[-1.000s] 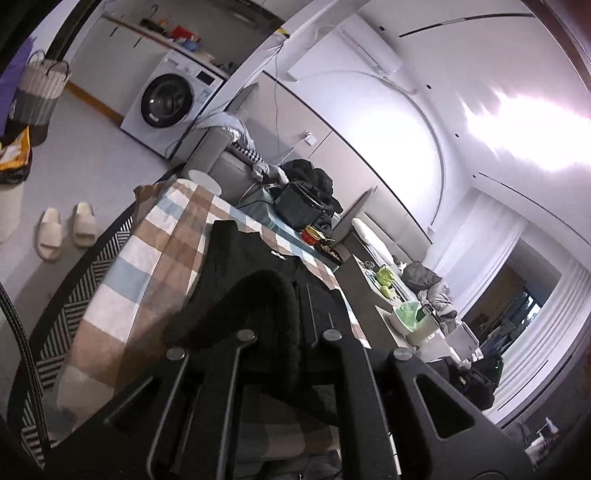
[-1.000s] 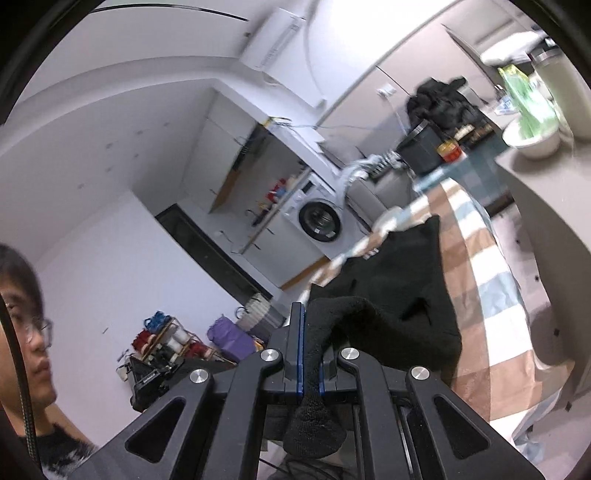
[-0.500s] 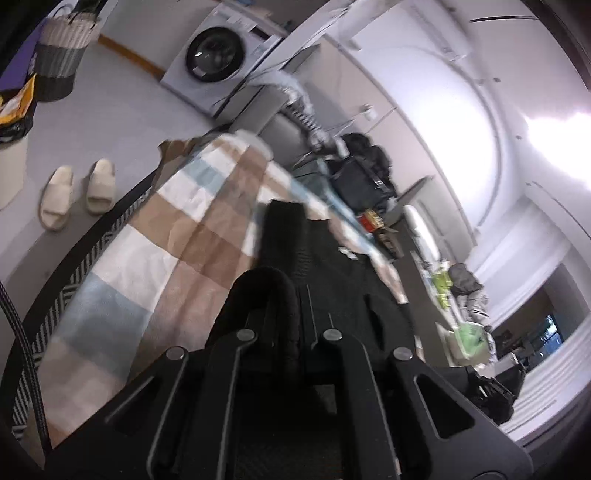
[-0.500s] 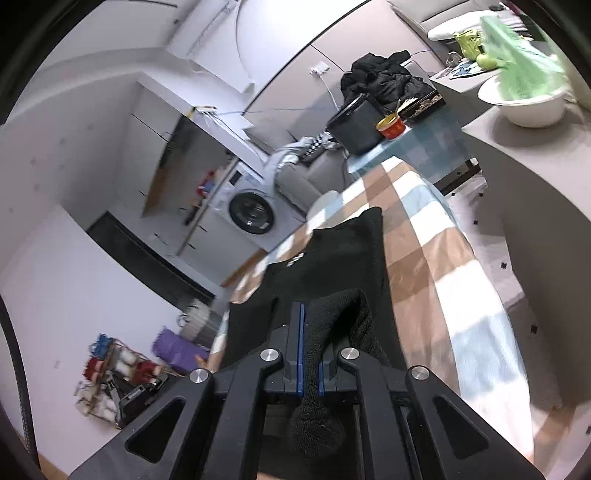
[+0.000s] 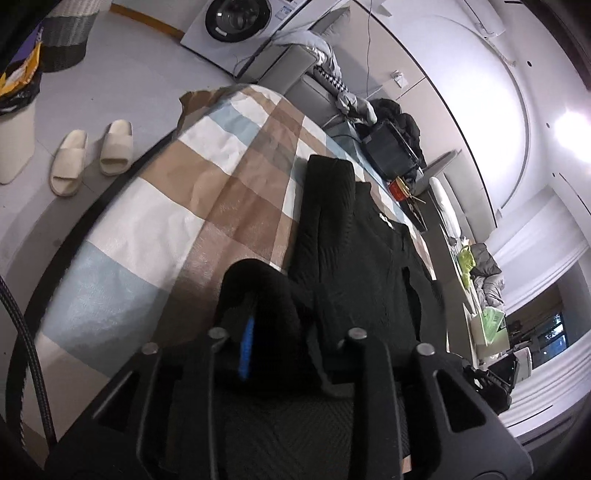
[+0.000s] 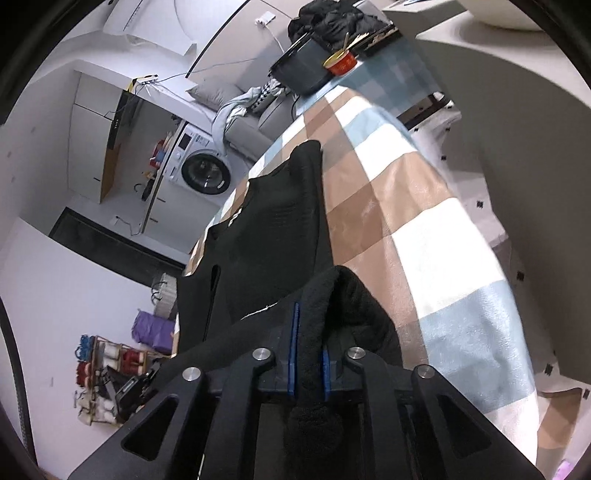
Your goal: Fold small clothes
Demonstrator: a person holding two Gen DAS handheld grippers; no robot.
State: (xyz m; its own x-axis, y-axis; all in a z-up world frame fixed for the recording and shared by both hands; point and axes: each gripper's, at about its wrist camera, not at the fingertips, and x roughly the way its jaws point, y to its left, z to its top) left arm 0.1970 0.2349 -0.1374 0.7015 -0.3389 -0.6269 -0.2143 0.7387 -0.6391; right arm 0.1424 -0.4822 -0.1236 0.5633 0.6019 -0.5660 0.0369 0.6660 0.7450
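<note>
A black knitted garment (image 5: 354,258) lies lengthways on the checked tablecloth (image 5: 221,177), its near hem bunched up at both grippers. My left gripper (image 5: 284,347) sits low over the near end and its jaws are opening. A thick fold of the hem lies loosely between them, and one blue pad (image 5: 245,347) is bare. In the right wrist view the same garment (image 6: 273,221) stretches away across the tablecloth (image 6: 406,206). My right gripper (image 6: 309,358) is also opening, and the hem still fills the narrow gap between its blue pads (image 6: 293,347).
A black box (image 5: 388,151) and a red bowl (image 6: 341,62) stand at the table's far end. A grey counter (image 6: 517,92) runs along one side. Slippers (image 5: 92,155), a woven basket (image 5: 66,40) and a washing machine (image 5: 236,22) are on the floor side.
Both grippers have come down towards the table and tipped forward, carrying the hem with them. Their jaws, tight on the fabric before, have parted, the left more than the right.
</note>
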